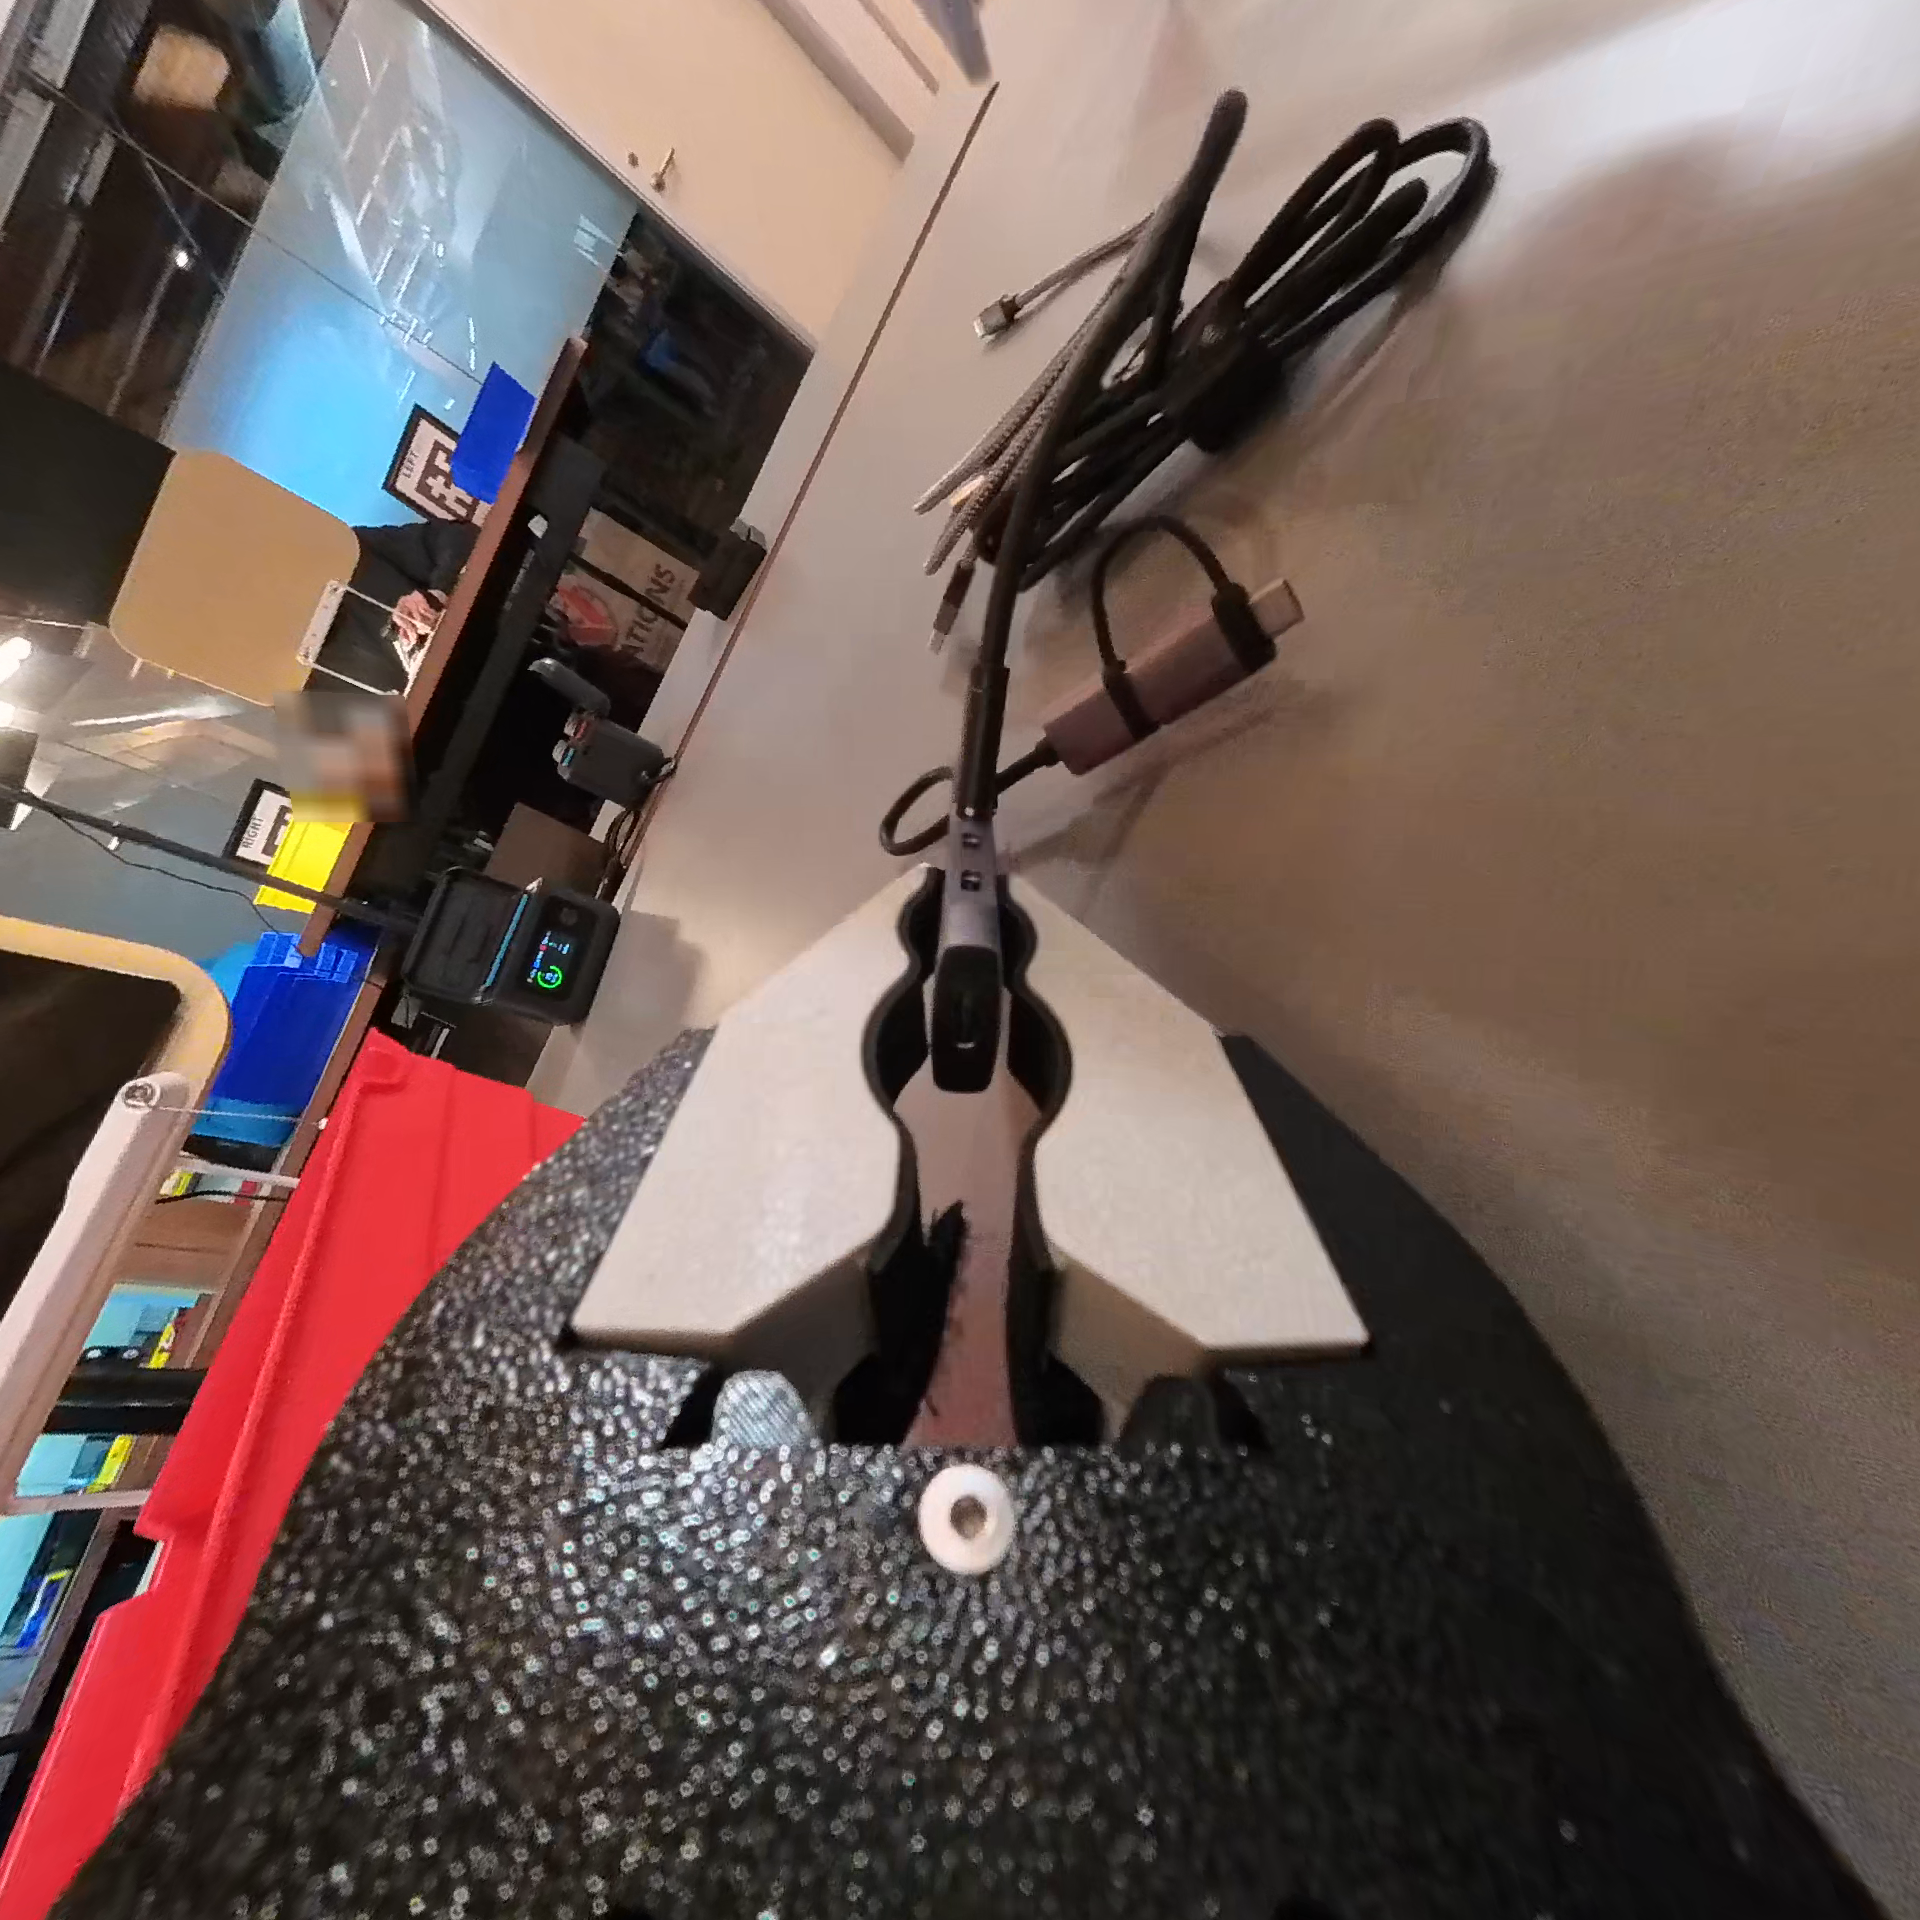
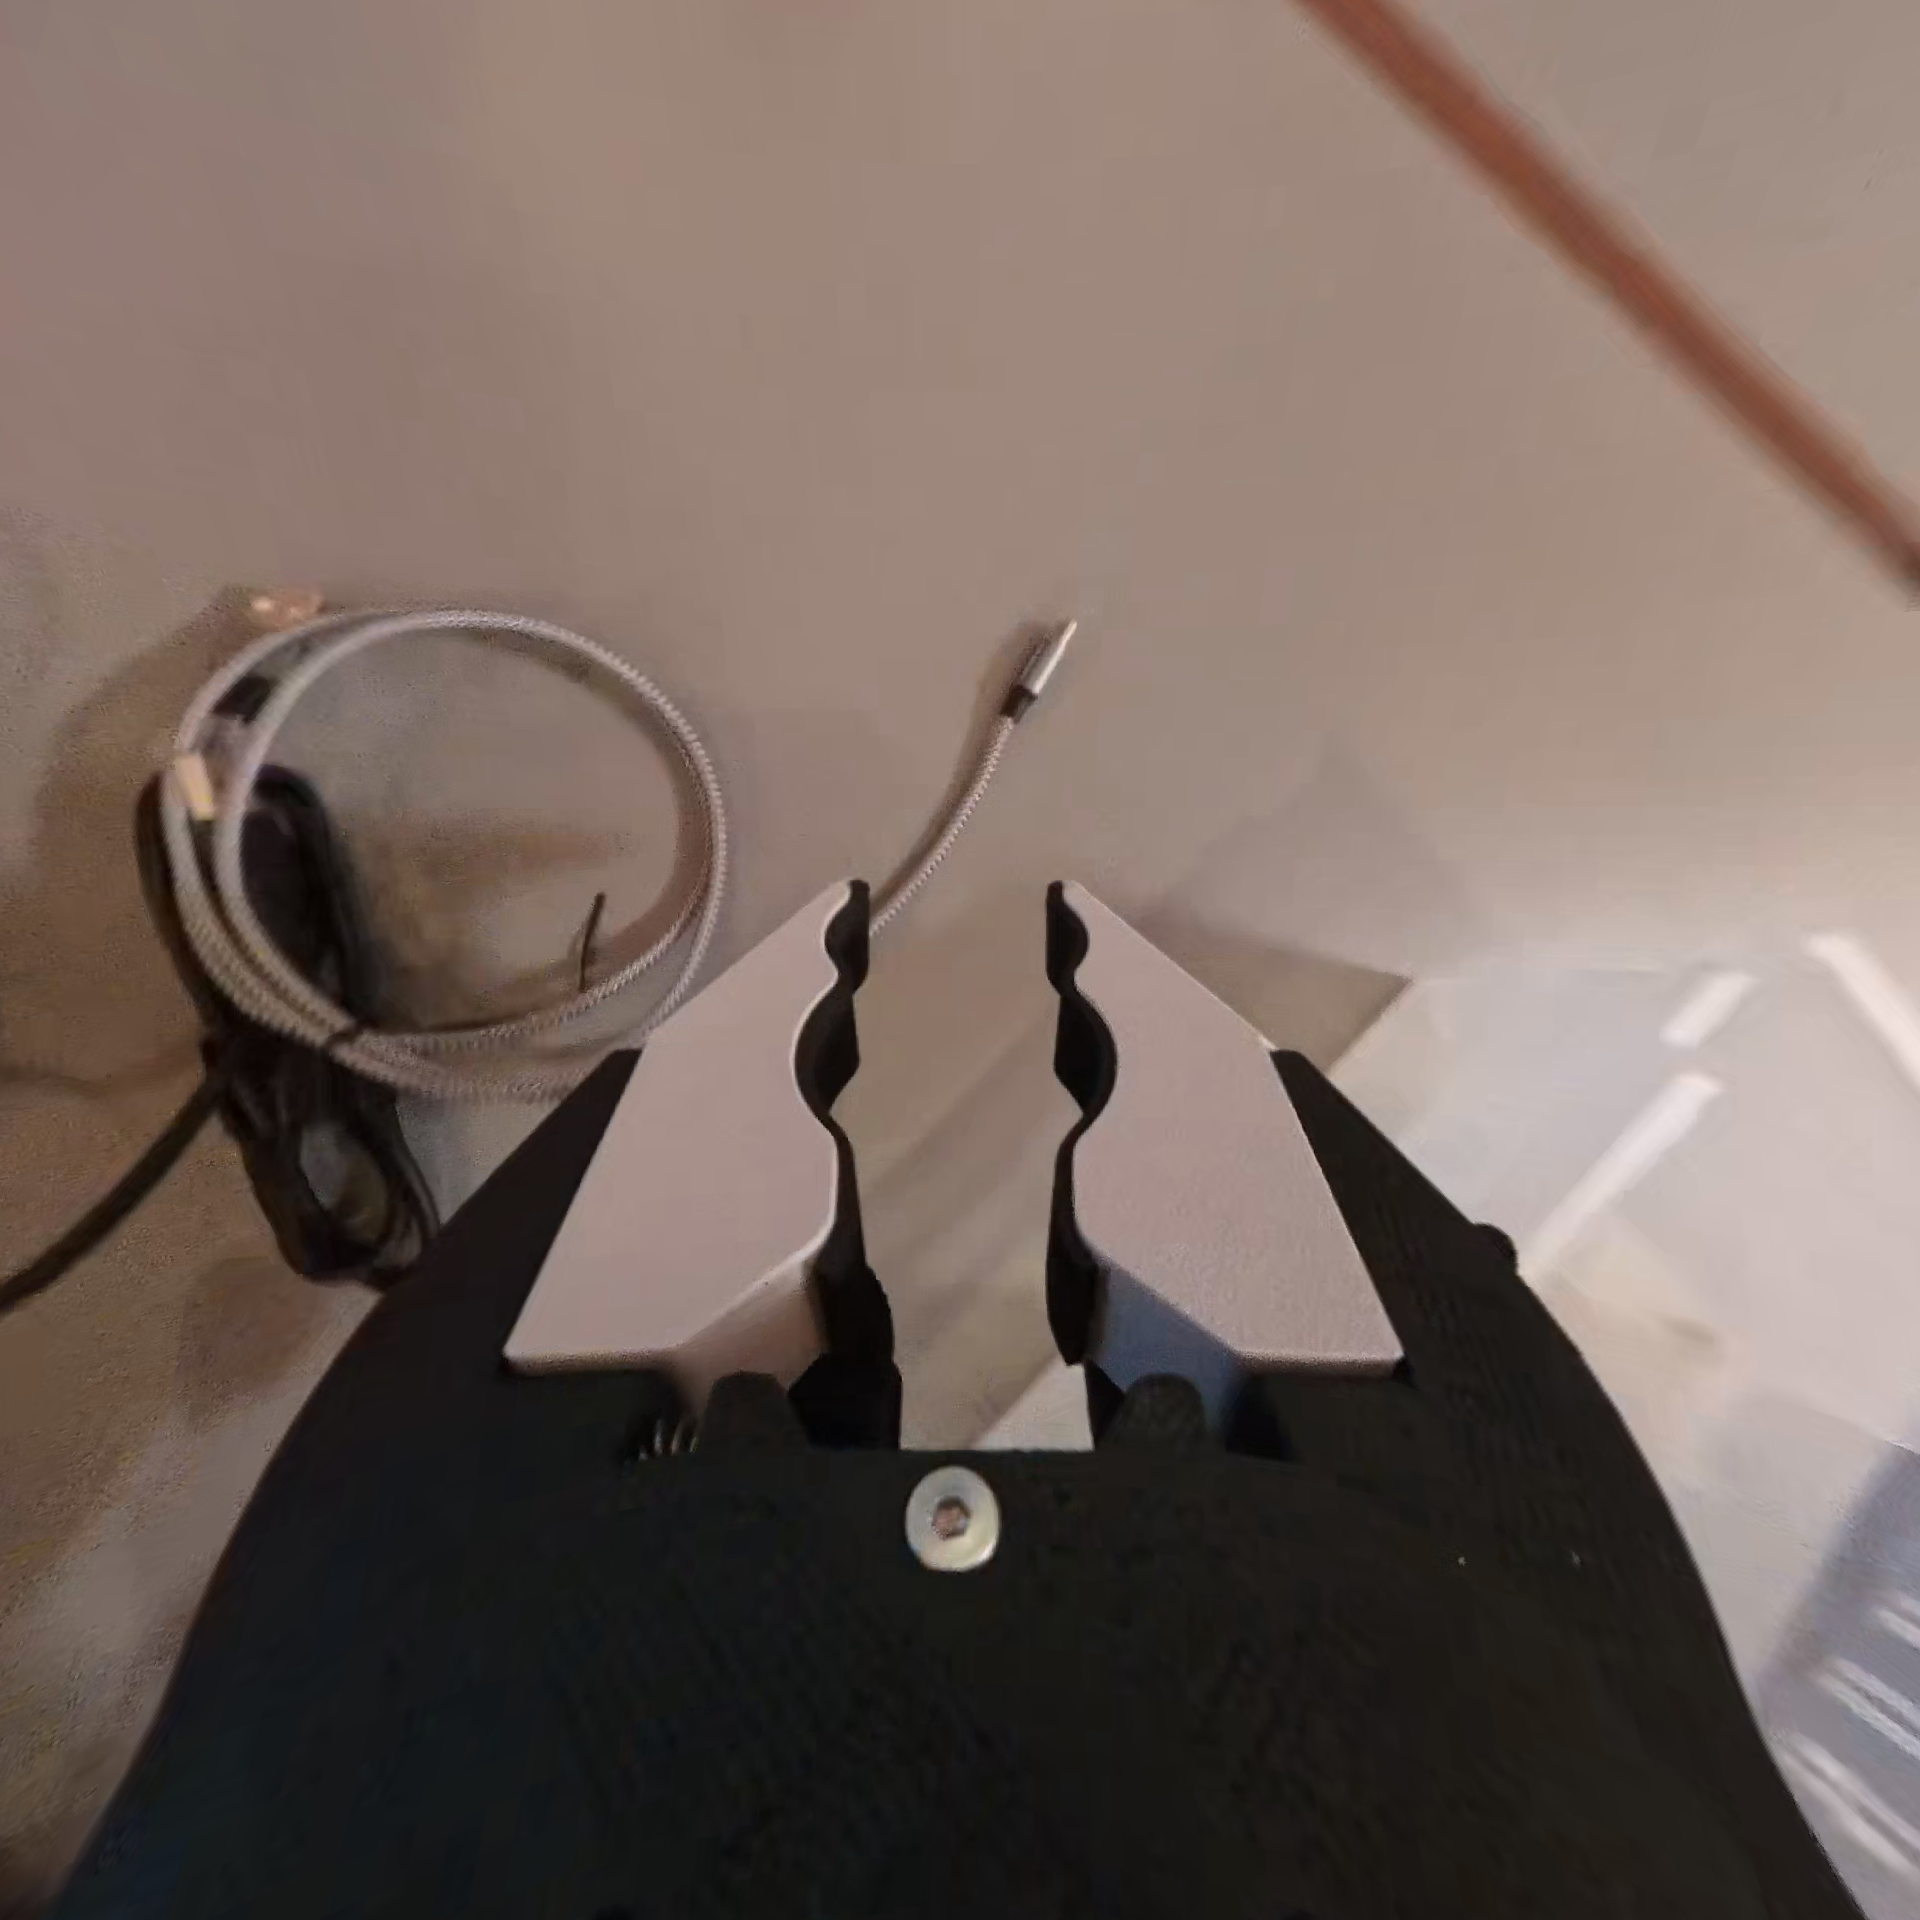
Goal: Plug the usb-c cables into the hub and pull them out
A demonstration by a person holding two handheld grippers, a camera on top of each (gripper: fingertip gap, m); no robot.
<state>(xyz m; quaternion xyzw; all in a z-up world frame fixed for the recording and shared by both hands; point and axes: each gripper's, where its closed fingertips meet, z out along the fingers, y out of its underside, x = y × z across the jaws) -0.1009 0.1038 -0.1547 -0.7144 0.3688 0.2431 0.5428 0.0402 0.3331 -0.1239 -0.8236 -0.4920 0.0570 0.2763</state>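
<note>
In the left wrist view my left gripper [image 1: 961,888] is shut on a slim grey hub [image 1: 968,935], held edge-on above the table with its black end toward the camera. A black cable [image 1: 1049,457] runs from the hub's far end over a pile of black and braided cables [image 1: 1236,343]. A grey adapter with a USB-C plug [image 1: 1164,681] lies just beyond the fingertips. In the right wrist view my right gripper [image 2: 951,894] is open and empty above the table. A silver braided cable [image 2: 665,748] lies coiled to its left, its free plug [image 2: 1042,670] pointing up beyond the fingertips.
A bundled black cable [image 2: 301,1049] lies beside the silver coil. The beige table [image 2: 935,312] ends at an edge [image 2: 1382,997] at the lower right. Left of the table stand a red bin [image 1: 343,1247] and a small black device with a lit screen [image 1: 509,951]. There is about 30 cm between the tips of the two grippers.
</note>
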